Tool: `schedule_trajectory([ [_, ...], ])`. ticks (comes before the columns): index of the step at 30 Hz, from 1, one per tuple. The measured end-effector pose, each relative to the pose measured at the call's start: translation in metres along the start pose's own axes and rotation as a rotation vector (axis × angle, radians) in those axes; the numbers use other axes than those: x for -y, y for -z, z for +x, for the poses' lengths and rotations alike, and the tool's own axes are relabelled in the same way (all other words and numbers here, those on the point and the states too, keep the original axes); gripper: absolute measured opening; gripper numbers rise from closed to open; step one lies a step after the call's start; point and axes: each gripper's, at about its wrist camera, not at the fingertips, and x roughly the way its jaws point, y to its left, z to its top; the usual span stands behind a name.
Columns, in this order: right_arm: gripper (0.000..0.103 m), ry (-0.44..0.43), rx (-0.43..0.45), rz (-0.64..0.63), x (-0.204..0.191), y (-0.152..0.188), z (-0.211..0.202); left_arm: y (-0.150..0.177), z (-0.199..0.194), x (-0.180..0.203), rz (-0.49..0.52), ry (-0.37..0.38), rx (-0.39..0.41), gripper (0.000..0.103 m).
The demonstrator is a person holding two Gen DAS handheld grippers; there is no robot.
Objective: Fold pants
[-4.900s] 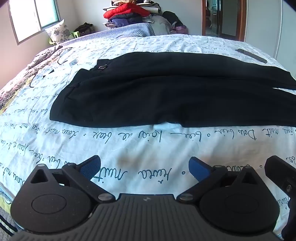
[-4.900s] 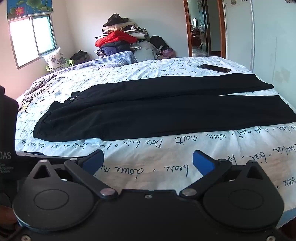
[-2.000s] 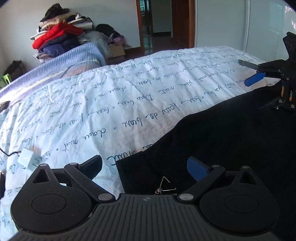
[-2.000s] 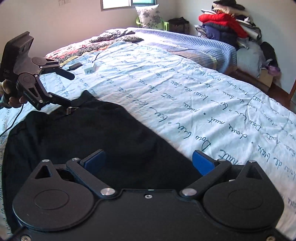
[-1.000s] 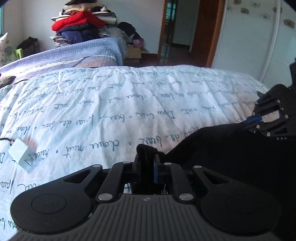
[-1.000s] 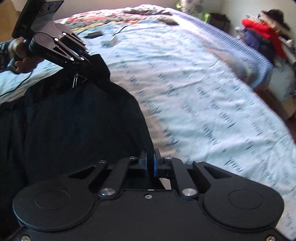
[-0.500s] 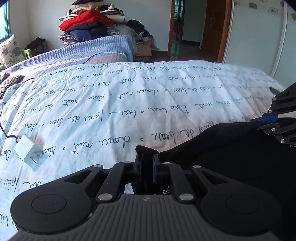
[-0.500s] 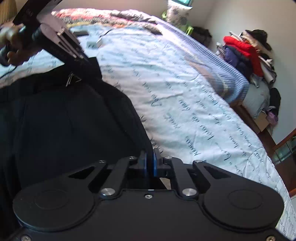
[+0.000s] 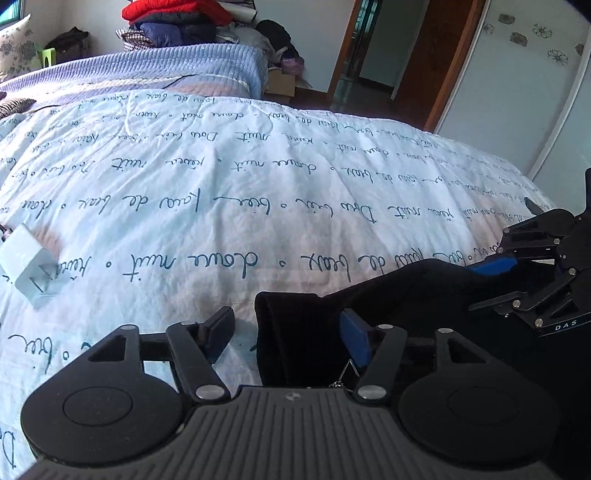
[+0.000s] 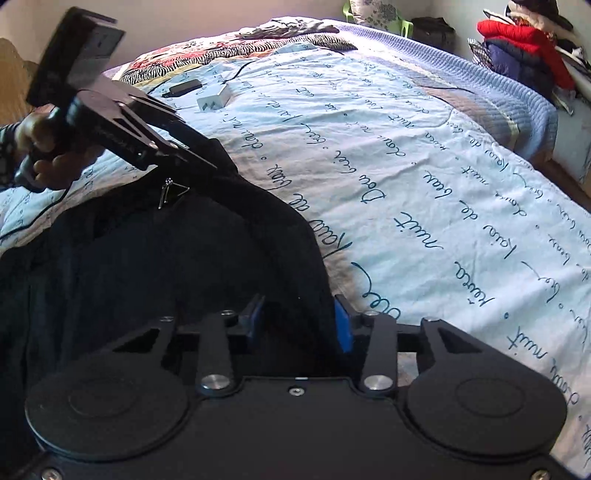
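Observation:
Black pants (image 9: 413, 295) lie on a pale blue bedspread with dark script writing (image 9: 221, 206). My left gripper (image 9: 290, 332) is open, its jaws standing on either side of the pants' waistband corner, where a metal clip (image 9: 345, 371) hangs. My right gripper (image 10: 299, 323) is open too, with the folded black edge of the pants (image 10: 184, 266) lying between its blue pads. Each gripper shows in the other's view: the right one (image 9: 524, 269) at the right edge, the left one (image 10: 147, 140) held by a hand at upper left.
A white charger block (image 9: 27, 264) lies on the bedspread at left, also seen in the right wrist view (image 10: 214, 99) beside a small black device (image 10: 183, 88). A pile of clothes (image 9: 184, 18) with a red jacket stands beyond the bed. A doorway (image 9: 373, 62) is at back right.
Both grippers were shut on the pants' edge half a second ago and have now opened, letting go of the fabric. The fabric now rests on the bed between the jaws.

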Motion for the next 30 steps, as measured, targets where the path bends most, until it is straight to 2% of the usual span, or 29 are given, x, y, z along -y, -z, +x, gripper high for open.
schedule_trajectory([
  [2,0.04,0.003,-0.024,0.011,0.008,0.004,-0.003,0.002,0.003,0.0,-0.023,0.021,0.016,0.066],
  [3,0.04,0.005,-0.034,0.021,0.011,0.006,-0.005,0.004,0.004,0.002,-0.03,0.044,0.022,0.054],
  [4,0.035,-0.004,-0.043,0.038,0.018,0.009,-0.006,0.005,0.004,0.005,-0.022,0.059,0.017,0.045],
  [5,0.029,-0.008,-0.049,0.053,0.02,0.012,-0.008,0.006,0.005,0.011,0.002,0.035,0.012,0.03],
  [7,0.007,0.027,-0.041,0.056,0.021,0.016,-0.013,0.009,0.0,0.02,0.046,0.0,0.034,0.016],
  [8,0.006,0.043,-0.03,0.057,0.02,0.015,-0.016,0.009,-0.004,0.022,0.047,-0.016,0.056,0.004],
  [11,0.005,0.135,0.009,0.027,0.007,0.007,-0.023,0.003,-0.019,0.021,-0.002,-0.048,0.107,0.005],
  [13,0.005,0.251,0.042,-0.046,-0.009,0.001,-0.029,0.002,-0.024,0.022,0.039,-0.073,0.128,0.007],
  [16,0.005,0.367,0.058,-0.129,-0.034,-0.001,-0.03,0.001,-0.017,0.027,0.071,-0.147,0.065,0.009],
  [18,0.005,0.459,0.082,-0.207,-0.058,0.004,-0.039,0.006,-0.037,0.04,0.105,-0.155,0.135,0.007],
  [21,0.005,0.529,0.159,-0.284,-0.097,0.017,-0.077,0.019,-0.08,0.055,0.176,-0.161,0.221,0.007],
  [26,0.005,0.544,0.238,-0.383,-0.164,0.05,-0.129,0.056,-0.149,0.07,0.199,-0.138,0.301,0.007],
  [30,0.005,0.475,0.254,-0.408,-0.21,0.077,-0.147,0.099,-0.195,0.082,0.157,-0.118,0.352,0.007],
])
